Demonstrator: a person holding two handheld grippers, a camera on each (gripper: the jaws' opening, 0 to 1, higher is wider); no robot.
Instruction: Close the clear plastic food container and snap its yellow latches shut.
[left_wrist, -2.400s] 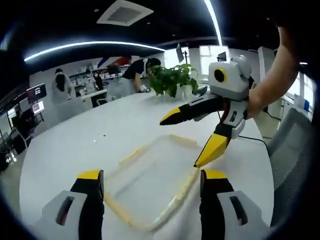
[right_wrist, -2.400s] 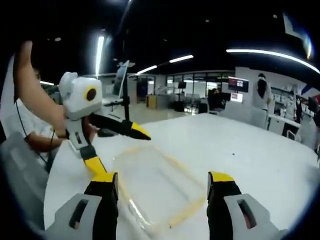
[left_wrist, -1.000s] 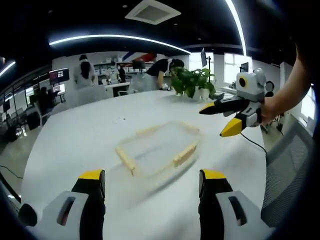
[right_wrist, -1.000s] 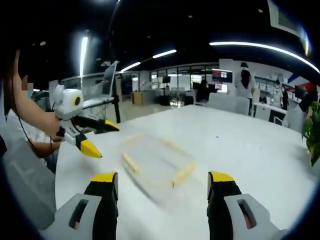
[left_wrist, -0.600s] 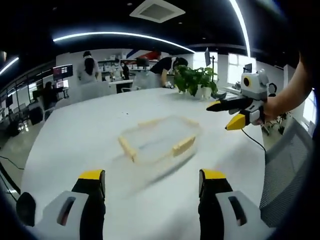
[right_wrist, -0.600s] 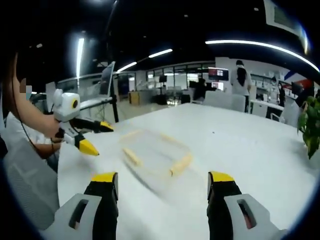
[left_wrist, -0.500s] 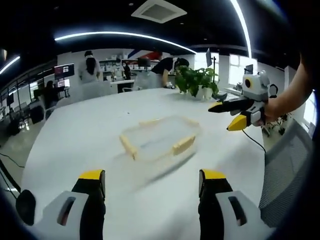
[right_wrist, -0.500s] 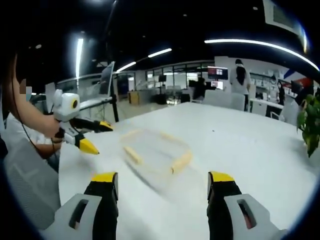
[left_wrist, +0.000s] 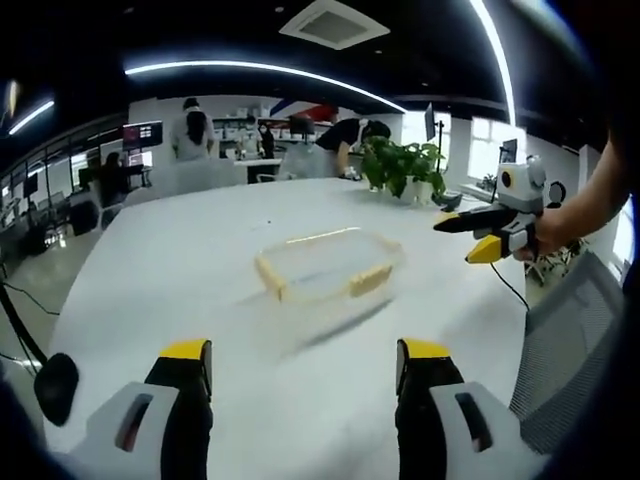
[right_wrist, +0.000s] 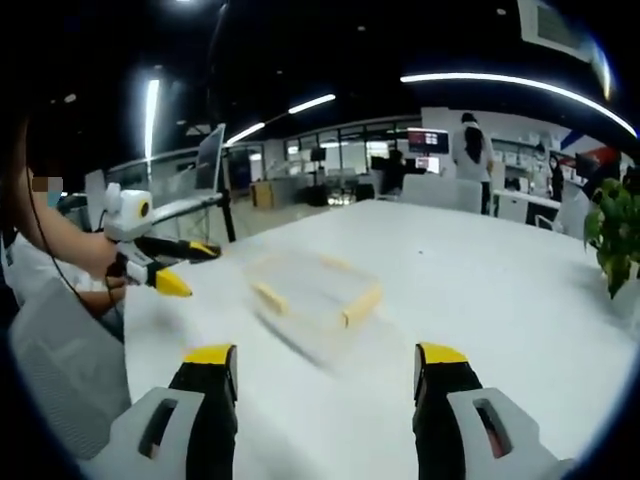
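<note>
A broad white desk (left_wrist: 150, 270) spreads across both views, in an open office with people standing at workstations far behind it. A leafy potted plant (left_wrist: 400, 165) sits at the desk's far edge in the left gripper view and shows at the right margin of the right gripper view. The clear plastic container (left_wrist: 325, 265) lies flat near the middle of the desk, lid down on it, its yellow latches (left_wrist: 370, 281) visible along the sides; in the right gripper view it is blurred (right_wrist: 315, 290). The left gripper (left_wrist: 300, 375) hangs well back from the container, jaws spread wide with nothing between them. The right gripper (right_wrist: 325, 375) is likewise wide apart and carrying nothing, off to the container's side and apart from it
</note>
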